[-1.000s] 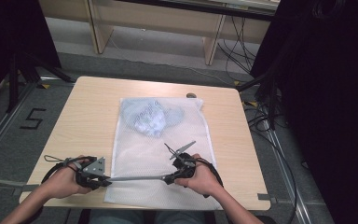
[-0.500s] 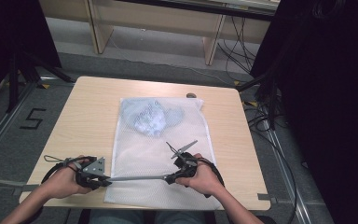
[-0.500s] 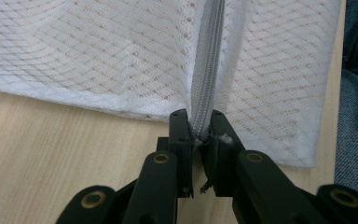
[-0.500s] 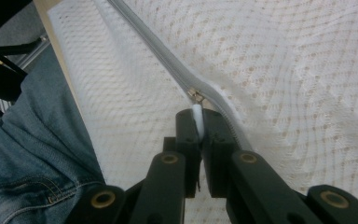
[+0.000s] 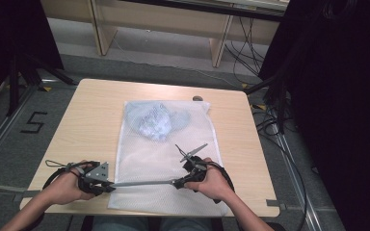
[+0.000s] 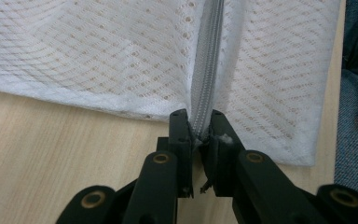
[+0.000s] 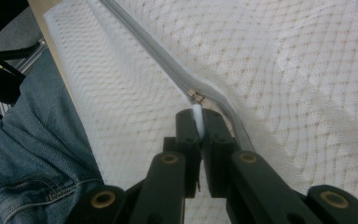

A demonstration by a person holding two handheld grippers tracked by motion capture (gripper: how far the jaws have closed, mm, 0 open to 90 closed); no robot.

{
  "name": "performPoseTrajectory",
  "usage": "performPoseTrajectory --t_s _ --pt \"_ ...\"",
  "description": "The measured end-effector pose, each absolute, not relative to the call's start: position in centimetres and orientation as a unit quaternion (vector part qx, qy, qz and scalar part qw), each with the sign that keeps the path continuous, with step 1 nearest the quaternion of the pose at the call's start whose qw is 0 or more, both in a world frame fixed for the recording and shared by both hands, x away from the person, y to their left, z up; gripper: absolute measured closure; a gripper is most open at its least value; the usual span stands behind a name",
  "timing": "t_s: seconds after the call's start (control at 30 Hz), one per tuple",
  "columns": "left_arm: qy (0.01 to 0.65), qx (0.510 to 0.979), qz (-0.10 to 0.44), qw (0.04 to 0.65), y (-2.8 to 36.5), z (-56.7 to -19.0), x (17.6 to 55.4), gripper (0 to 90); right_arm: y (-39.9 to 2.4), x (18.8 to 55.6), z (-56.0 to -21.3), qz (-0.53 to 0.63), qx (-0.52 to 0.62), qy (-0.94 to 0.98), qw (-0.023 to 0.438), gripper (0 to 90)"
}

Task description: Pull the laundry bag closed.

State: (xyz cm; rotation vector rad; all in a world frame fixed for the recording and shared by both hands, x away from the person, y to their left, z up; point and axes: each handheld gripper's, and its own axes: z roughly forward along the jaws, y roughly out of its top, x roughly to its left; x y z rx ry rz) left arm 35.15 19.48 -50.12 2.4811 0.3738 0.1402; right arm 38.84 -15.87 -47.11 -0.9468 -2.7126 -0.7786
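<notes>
The white mesh laundry bag (image 5: 166, 163) lies flat on the tabletop (image 5: 89, 120), a bluish garment (image 5: 158, 122) bunched inside its far half. Its grey zipper (image 5: 142, 183) runs along the near end. My left hand-held gripper (image 6: 198, 122) clamps the zipper's end, anchoring the bag, I judge, so the track stays taut. My right hand-held gripper (image 7: 197, 116) is closed on the white pull tab (image 7: 196, 119), ready to slide it. A "5" (image 5: 33, 122) is marked on the floor; the bag shows no readable label.
</notes>
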Motion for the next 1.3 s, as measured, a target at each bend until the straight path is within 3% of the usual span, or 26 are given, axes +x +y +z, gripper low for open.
performPoseTrajectory --t_s 1.3 --pt "0.130 0.946 0.048 0.294 19.6 -49.9 35.4 81.5 -18.3 38.5 -46.6 -0.251 -0.347 -0.899 0.096 87.0"
